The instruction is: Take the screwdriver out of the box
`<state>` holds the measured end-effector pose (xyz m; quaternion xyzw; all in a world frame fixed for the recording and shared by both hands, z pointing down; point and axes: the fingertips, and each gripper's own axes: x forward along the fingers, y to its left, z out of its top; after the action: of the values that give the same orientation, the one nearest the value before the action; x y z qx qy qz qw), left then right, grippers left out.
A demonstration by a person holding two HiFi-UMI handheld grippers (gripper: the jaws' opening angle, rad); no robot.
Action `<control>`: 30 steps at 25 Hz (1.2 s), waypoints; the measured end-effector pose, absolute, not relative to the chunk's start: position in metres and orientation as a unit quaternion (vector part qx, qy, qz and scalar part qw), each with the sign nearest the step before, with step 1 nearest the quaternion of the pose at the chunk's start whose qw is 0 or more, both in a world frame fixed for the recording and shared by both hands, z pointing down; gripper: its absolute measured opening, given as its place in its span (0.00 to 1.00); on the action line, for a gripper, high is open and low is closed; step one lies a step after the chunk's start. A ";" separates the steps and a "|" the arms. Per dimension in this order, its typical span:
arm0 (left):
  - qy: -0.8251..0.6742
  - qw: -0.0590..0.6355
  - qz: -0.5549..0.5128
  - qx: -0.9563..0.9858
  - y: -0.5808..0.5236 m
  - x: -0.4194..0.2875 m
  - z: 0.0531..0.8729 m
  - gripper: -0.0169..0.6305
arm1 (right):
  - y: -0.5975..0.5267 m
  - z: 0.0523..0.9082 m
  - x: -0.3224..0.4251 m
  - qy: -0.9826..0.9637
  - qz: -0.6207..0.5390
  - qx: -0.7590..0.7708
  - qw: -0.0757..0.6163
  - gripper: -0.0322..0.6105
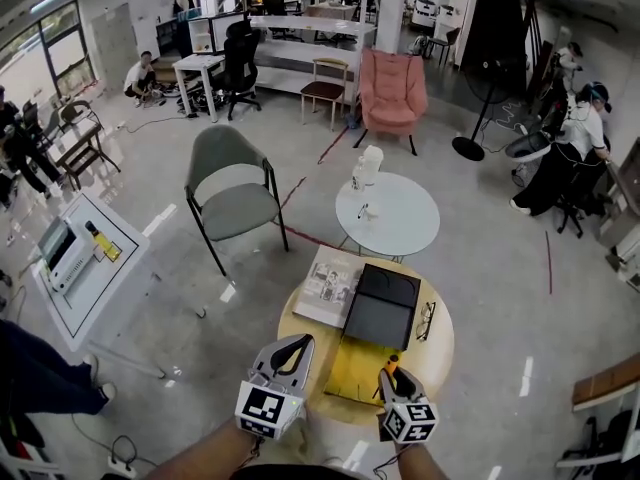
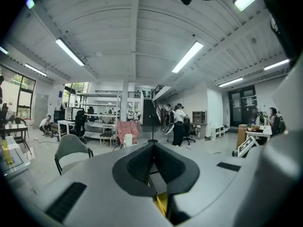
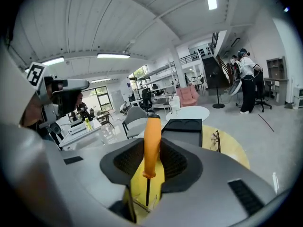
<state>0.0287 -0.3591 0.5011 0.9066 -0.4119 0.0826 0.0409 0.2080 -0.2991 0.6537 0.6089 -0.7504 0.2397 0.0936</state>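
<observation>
**Right claw.** The screwdriver (image 3: pixel 152 126) is gripped by its orange handle between the jaws of the right claw (image 3: pixel 151 157). The pads are pressed against both sides of the handle. The handle end projects beyond the claw tips, and the metal shaft runs back toward the claw body. The handle is the thickest part of the tool, so a grip there is judged to be chosen to stop the tool pivoting or sliding.

**Position of the tool.** The screwdriver is held clear above the table (image 1: pixel 441 353). A yellow item (image 1: pixel 358 370) lies directly beneath the claw, and the open black box (image 1: pixel 380 306) lies just beyond it. The tool is therefore judged to be out of its container. Which of the two housed it cannot be determined.

**Left claw.** The left claw (image 2: pixel 154 162) is closed, jaws together, with nothing between them. It is held level beside the right claw, over the near table edge. It is judged to be parked there because this step needs one claw only.

**Other items.** A pair of glasses (image 1: pixel 426 320) lies beyond the right claw, and a magazine (image 1: pixel 330 286) lies beyond the left claw. Neither is touched.
</observation>
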 end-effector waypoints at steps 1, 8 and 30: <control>-0.413 0.042 0.078 0.906 -0.356 0.029 0.499 0.05 | -0.295 0.647 0.209 -0.752 0.238 0.609 0.087 0.24; -0.416 0.030 0.058 0.907 -0.332 0.033 0.483 0.05 | -0.272 0.601 0.209 -0.768 0.198 0.606 0.066 0.24; -0.402 -0.004 0.049 0.914 -0.271 0.048 0.450 0.05 | -0.201 0.485 0.202 -0.808 0.097 0.580 0.032 0.24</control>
<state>0.0476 -0.2706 0.4502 0.9145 -0.4017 0.0490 -0.0039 0.2025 -0.2015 0.4854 0.5796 -0.8085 0.0970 0.0324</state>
